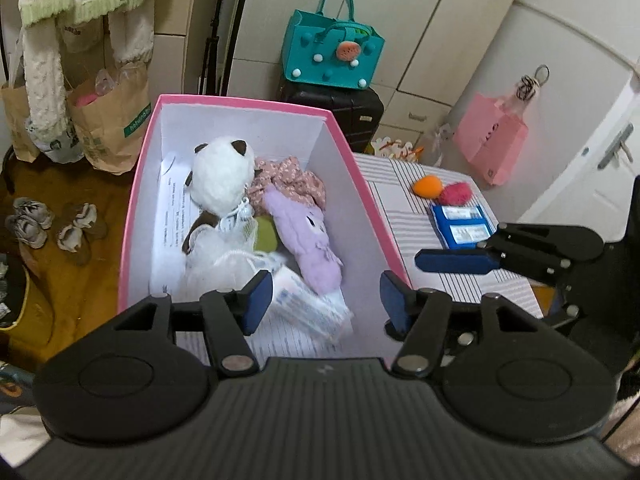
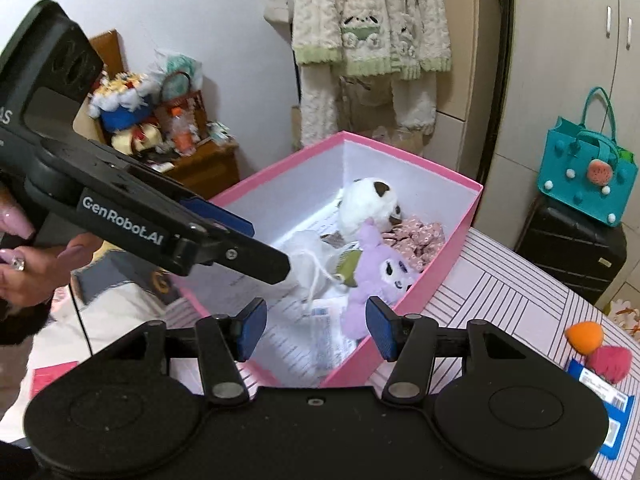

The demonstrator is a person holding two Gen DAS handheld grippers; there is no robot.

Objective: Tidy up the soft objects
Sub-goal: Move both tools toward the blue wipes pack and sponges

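Observation:
A pink box (image 1: 248, 101) (image 2: 400, 156) with white inside walls holds a white panda plush (image 1: 222, 176) (image 2: 366, 204), a purple plush (image 1: 304, 236) (image 2: 380, 276), a floral pink cloth (image 1: 294, 178) (image 2: 420, 236), a white mesh pouch (image 1: 224, 252) and a tissue pack (image 1: 308, 304). My left gripper (image 1: 324, 300) is open and empty over the box's near end. My right gripper (image 2: 316, 328) is open and empty at the box's near corner. An orange sponge (image 1: 427, 186) (image 2: 584, 336), a pink sponge (image 1: 455, 193) (image 2: 610, 362) and a blue tissue pack (image 1: 462, 226) lie on the striped table.
The striped tablecloth (image 1: 400, 184) (image 2: 500, 292) carries the box. A teal bag (image 1: 332, 48) (image 2: 584, 176) sits on a black suitcase (image 1: 344, 108). Paper bags (image 1: 108, 120) and shoes (image 1: 52, 224) are on the floor at left. A fleece garment (image 2: 368, 40) hangs behind.

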